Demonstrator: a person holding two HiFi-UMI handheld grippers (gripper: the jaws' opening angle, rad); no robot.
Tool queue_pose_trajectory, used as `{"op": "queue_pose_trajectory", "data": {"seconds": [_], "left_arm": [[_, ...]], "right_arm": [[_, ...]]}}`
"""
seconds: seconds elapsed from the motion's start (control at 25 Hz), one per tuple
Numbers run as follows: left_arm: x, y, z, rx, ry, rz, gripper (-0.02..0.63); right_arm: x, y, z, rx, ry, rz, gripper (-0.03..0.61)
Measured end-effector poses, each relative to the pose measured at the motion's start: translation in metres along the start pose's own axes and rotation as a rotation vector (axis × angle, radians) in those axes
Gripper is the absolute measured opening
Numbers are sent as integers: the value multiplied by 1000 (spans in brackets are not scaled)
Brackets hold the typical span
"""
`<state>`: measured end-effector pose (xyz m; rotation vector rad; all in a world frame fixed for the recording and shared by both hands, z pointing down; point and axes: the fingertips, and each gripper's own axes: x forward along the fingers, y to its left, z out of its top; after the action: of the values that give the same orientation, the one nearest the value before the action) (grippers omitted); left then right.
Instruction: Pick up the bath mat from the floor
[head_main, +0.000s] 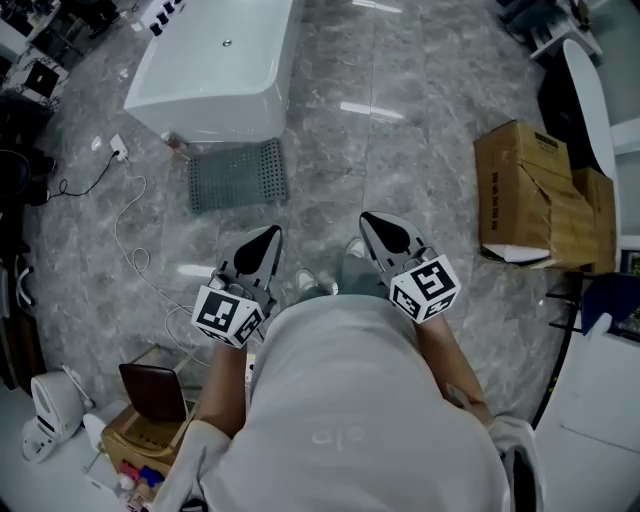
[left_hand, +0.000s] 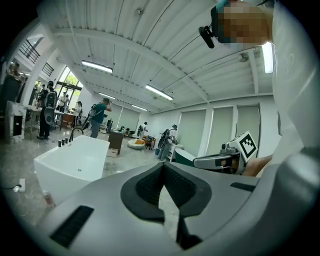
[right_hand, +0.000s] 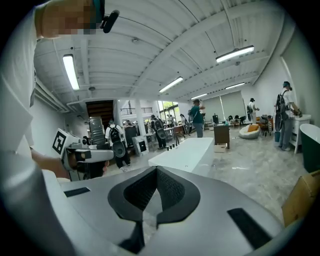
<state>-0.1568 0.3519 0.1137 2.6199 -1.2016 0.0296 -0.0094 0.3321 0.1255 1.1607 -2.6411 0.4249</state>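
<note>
while you stand on the grey stone floor (head_main: 430, 170), you hold both grippers out in front of your waist, side by side and apart, pointing away from you and high above the floor. the left gripper (head_main: 268, 234) has its jaws closed with the tips meeting, and nothing sits between them. only a bare patch of floor shows through the gap behind the tips. the right gripper (head_main: 367, 218) is the same: jaws together and empty.

the bath mat (head_main: 238, 176) lies flat on the floor, far from you and a little to the left, out ahead of the left gripper. it is grey with rows of small holes. its far edge sits just beside the near end of the white bathtub (head_main: 215, 70). neither gripper touches the mat.

to the left of the mat a white cable (head_main: 133, 232) loops across the floor from a plug block (head_main: 118, 148) towards you. on the far right stands a big cardboard box (head_main: 525, 185) with its flaps open. near your left side are a smaller open box (head_main: 135, 435) and a white appliance (head_main: 45, 415). from the gripper views, people (left_hand: 100, 117) stand at tables at the far end of the room, well beyond the tub.
</note>
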Motion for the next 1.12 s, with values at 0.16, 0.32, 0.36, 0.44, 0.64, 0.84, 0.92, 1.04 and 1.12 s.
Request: {"op": "queue_pose_trajectory", "data": {"seconds": [0.16,0.32,0.36,0.44,0.64,0.84,0.92,1.04,1.12], "left_arm": [[12,17,0,-14,-3,22,14],[34,40,-1,-42,13,62,14],[41,46,-1,-43,18,72,14],[56,56,0,-54,22,97,14],[106,84,3,-67,40,152,14],[158,109,7,-53,71,209,14],[177,117,8,-63,85,232,14],[207,125,9,-69,109,250,14],[223,129,10,-55,128,257,14]], "right_arm": [[16,-13,-1,-8,13,9,25],[43,-35,10,-50,24,35,25],[50,-43,13,-57,28,44,25],[65,-60,19,-66,38,65,25],[101,-107,30,-73,61,117,25],[131,-159,41,-70,76,157,25],[141,-181,44,-65,82,162,25],[151,-213,47,-52,91,162,25],[157,-227,48,-51,98,170,25]]}}
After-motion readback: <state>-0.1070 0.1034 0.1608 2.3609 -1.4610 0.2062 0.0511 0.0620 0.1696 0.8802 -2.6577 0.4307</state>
